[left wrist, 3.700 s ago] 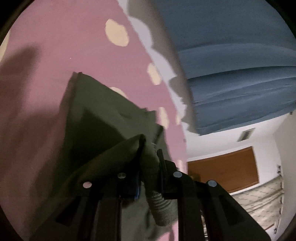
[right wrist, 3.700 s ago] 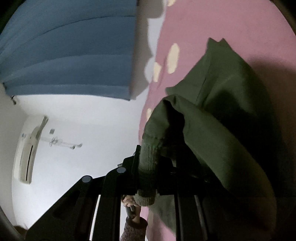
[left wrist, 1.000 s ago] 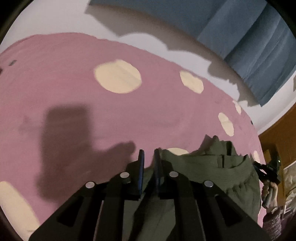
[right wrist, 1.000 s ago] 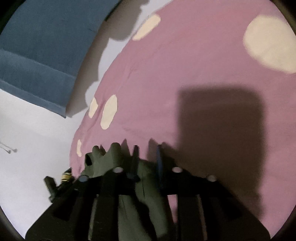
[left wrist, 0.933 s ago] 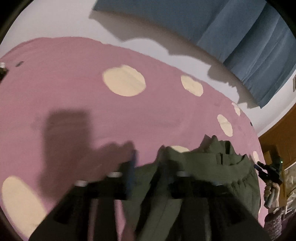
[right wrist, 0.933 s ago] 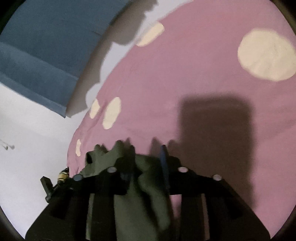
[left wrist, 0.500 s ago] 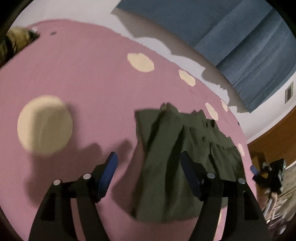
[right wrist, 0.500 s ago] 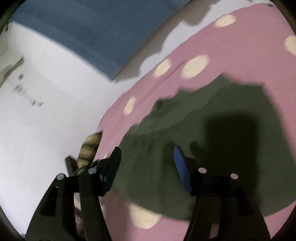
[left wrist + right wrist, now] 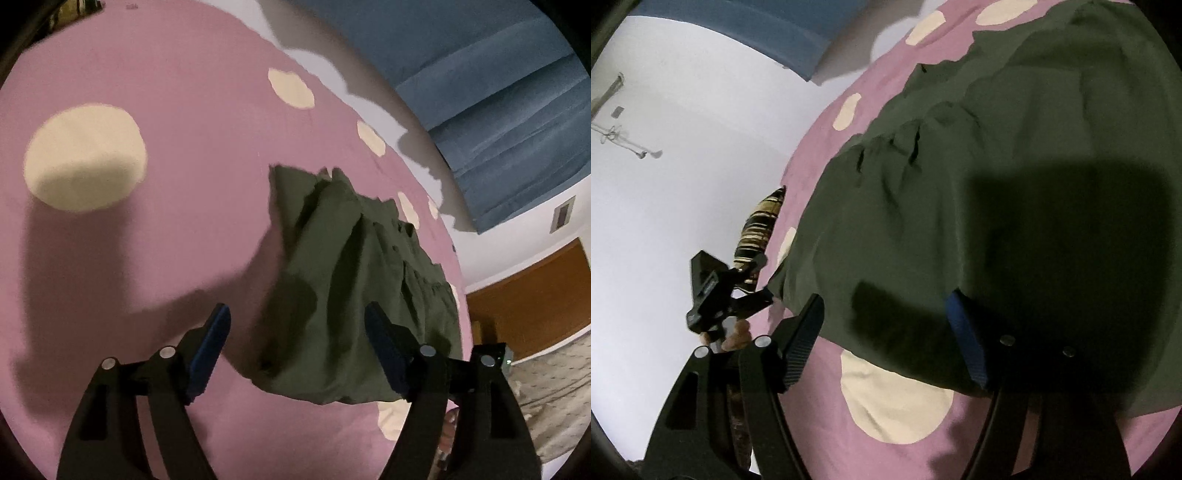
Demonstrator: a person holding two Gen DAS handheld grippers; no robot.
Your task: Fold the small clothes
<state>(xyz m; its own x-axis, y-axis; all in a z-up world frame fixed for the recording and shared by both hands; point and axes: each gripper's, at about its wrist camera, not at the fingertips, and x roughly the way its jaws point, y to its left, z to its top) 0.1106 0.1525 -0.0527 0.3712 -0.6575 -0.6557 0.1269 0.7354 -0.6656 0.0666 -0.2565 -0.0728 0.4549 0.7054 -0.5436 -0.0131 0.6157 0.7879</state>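
The green garment [image 9: 354, 288] lies on the pink spotted cover [image 9: 166, 229], rumpled into ridges down its middle, with a gathered band along the edge that faces the wooden door [image 9: 532, 295]. In the right wrist view the garment [image 9: 997, 184] fills most of the frame, its gathered band toward the white wall [image 9: 683, 147], and a broad dark shadow falls across its near half.

The left gripper [image 9: 297, 336] hangs above the cover just short of the garment's near edge. Its jaws have just been opening and stand wide apart; the cloth shows in the gap beyond them, but neither pad presses it. The right gripper [image 9: 886, 321] sits over the garment's near edge. Its jaws have likewise just been opening, and they too are spread with nothing pinched.

From the right wrist view, the left gripper [image 9: 764, 295] shows beside the garment's corner on the wall side, with fingers [image 9: 735, 336] of a hand wrapped around its handle. A striped cloth [image 9: 759, 229] lies just beyond it at the cover's edge. Past the garment, a blue curtain [image 9: 480, 74] hangs against the wall.
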